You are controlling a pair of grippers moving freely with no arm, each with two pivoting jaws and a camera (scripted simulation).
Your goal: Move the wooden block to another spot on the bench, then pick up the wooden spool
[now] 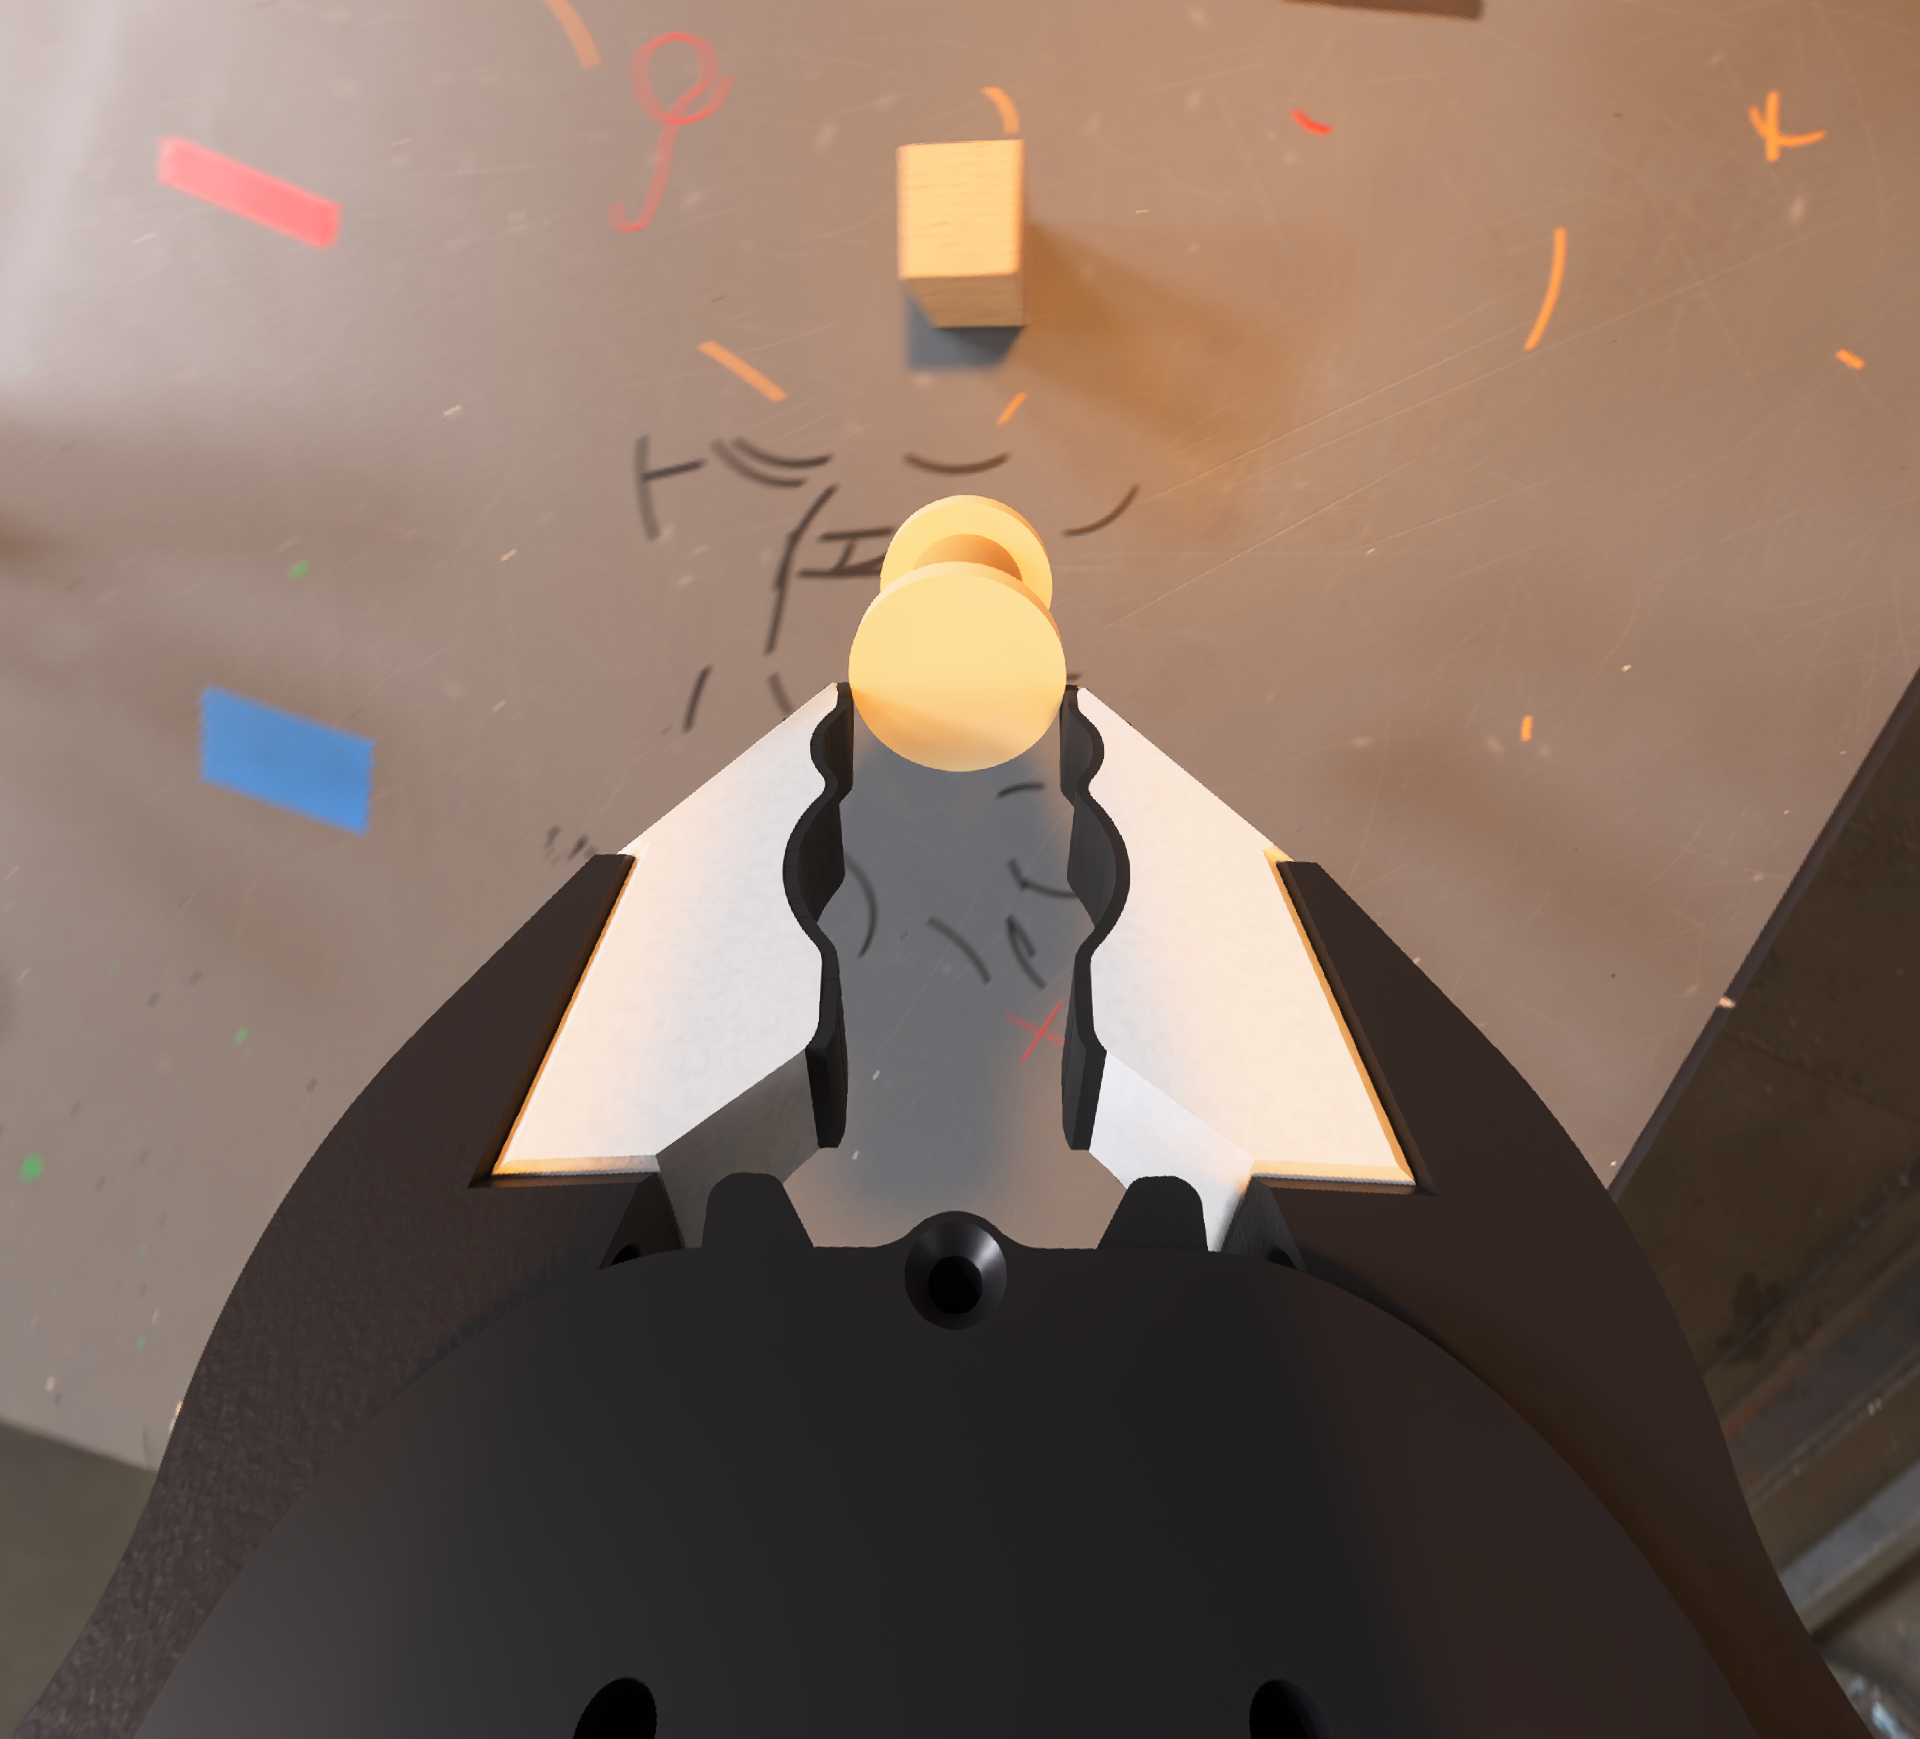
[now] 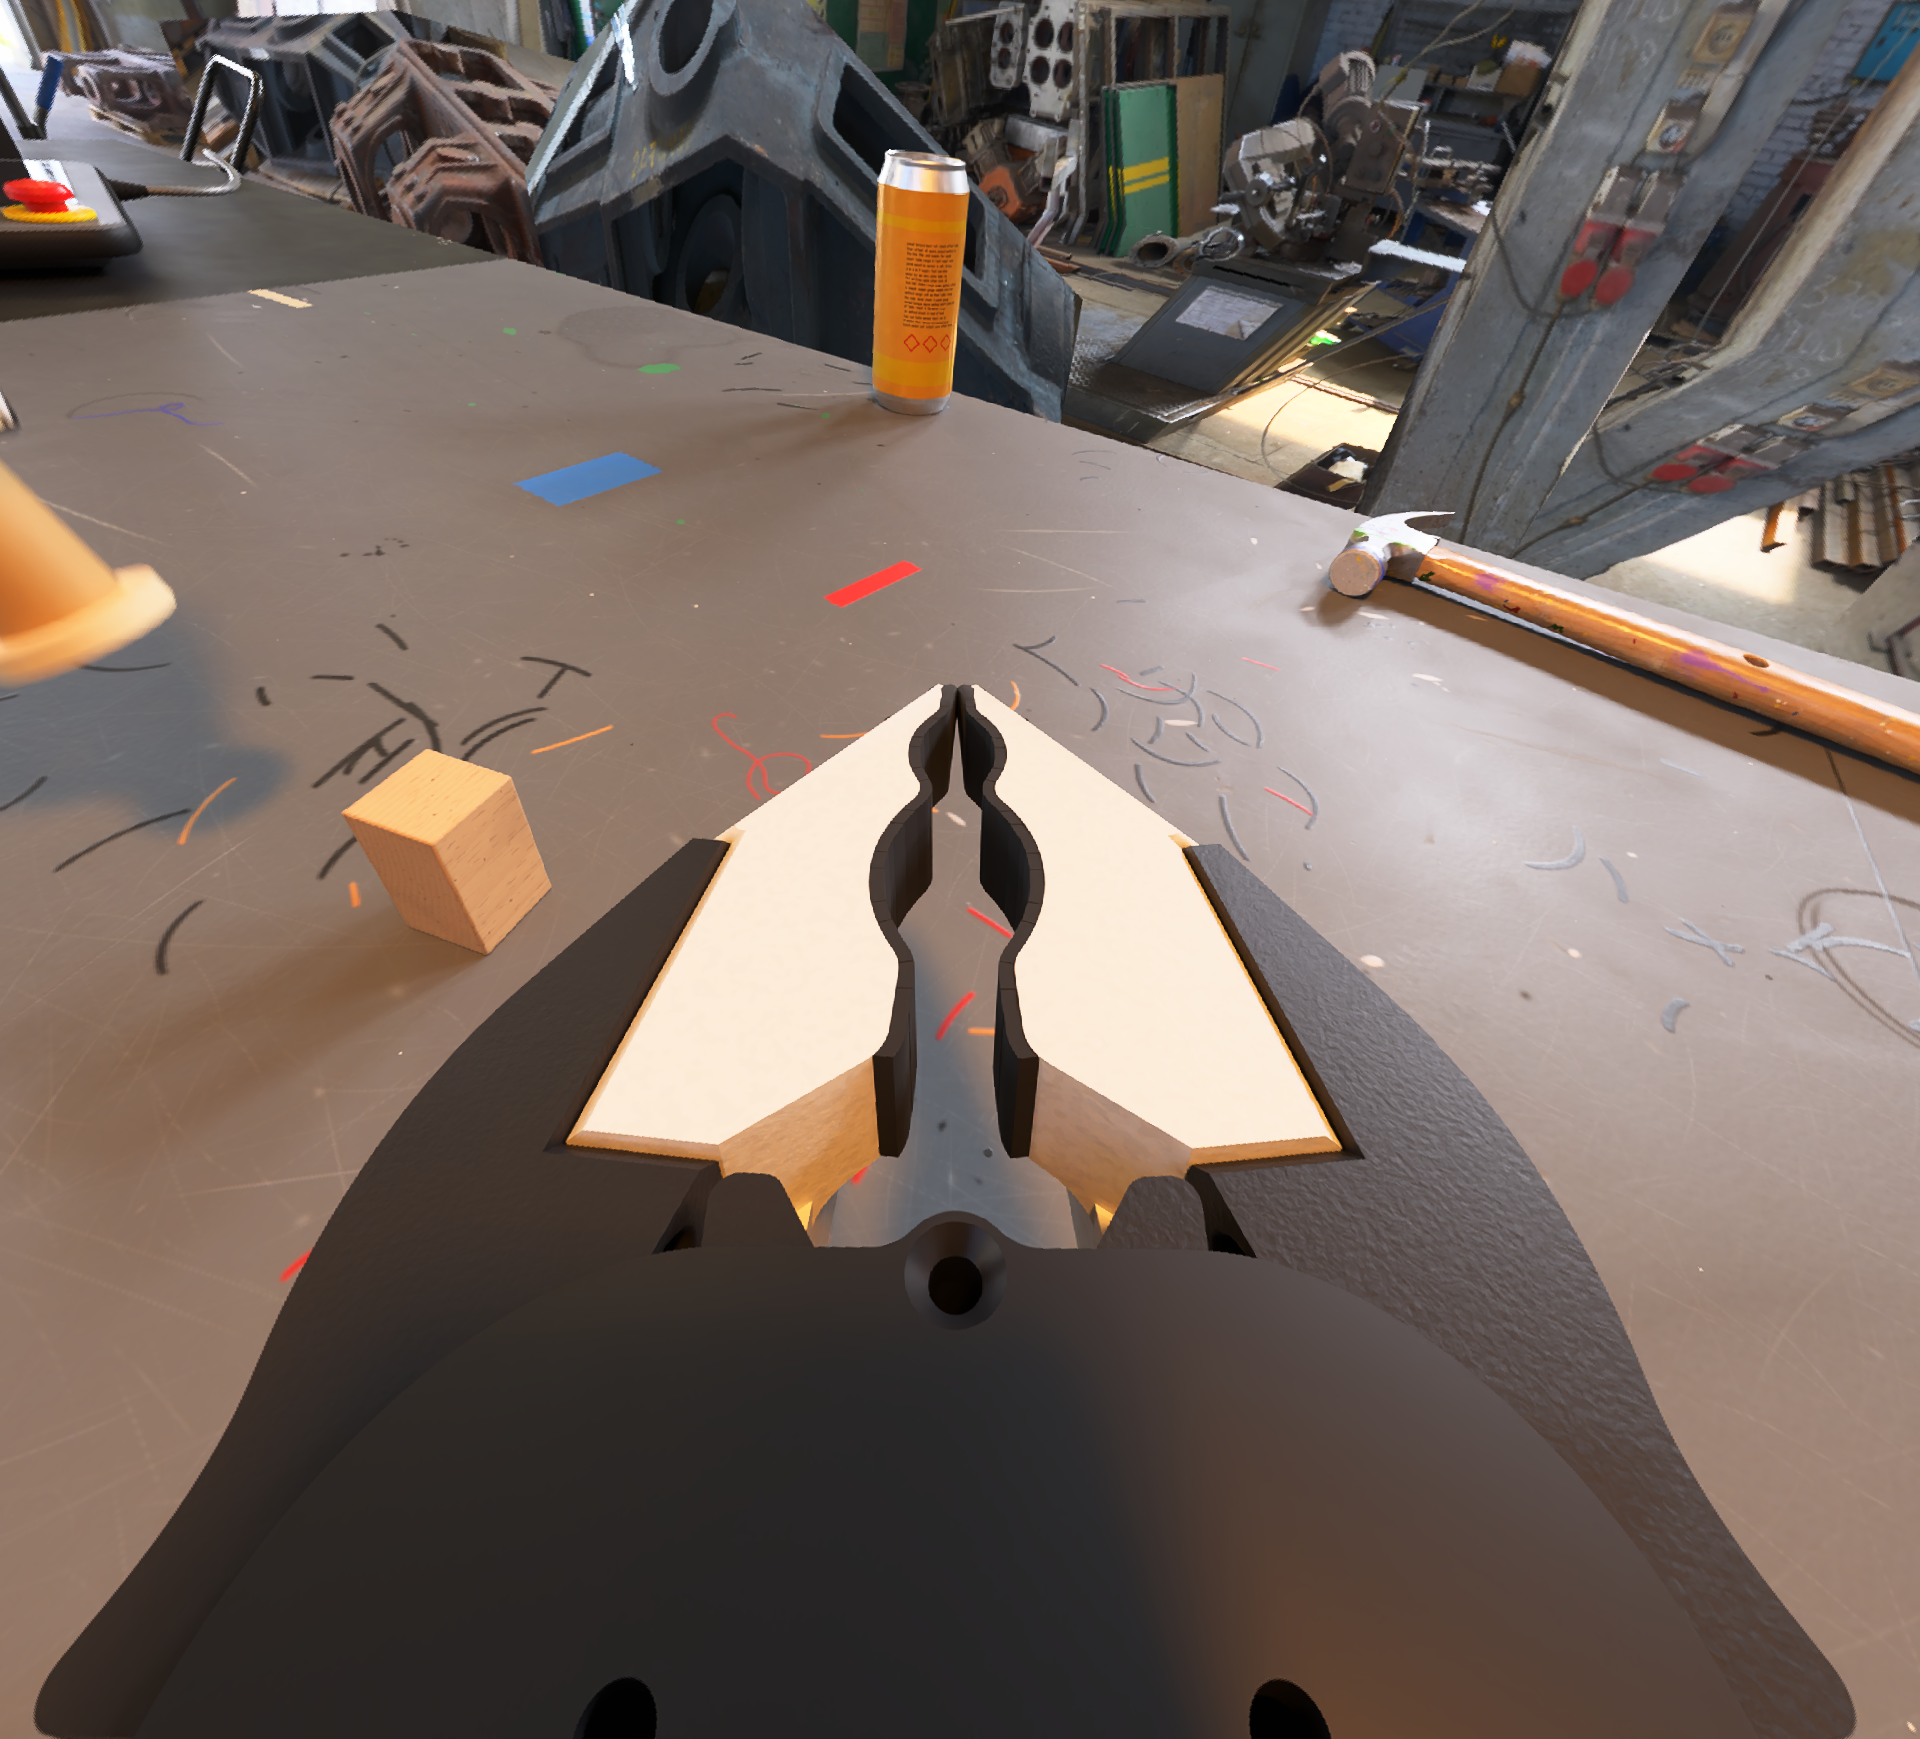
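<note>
One bench scribbled with marker and tape marks, hammer at its far right edge, orange can with small printed text at the back, wooden block resting left of the closed, empty right gripper, left gripper clamping the wooden spool above the surface.

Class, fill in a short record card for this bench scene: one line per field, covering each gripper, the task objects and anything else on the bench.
left gripper: shut on the wooden spool, held at its fingertips above the bench
right gripper: shut, empty
wooden block: resting on the bench, left of the right gripper, free of both grippers
orange can: upright near the far edge
hammer: lying at the right edge
tape marks: blue patch, red strip
</note>
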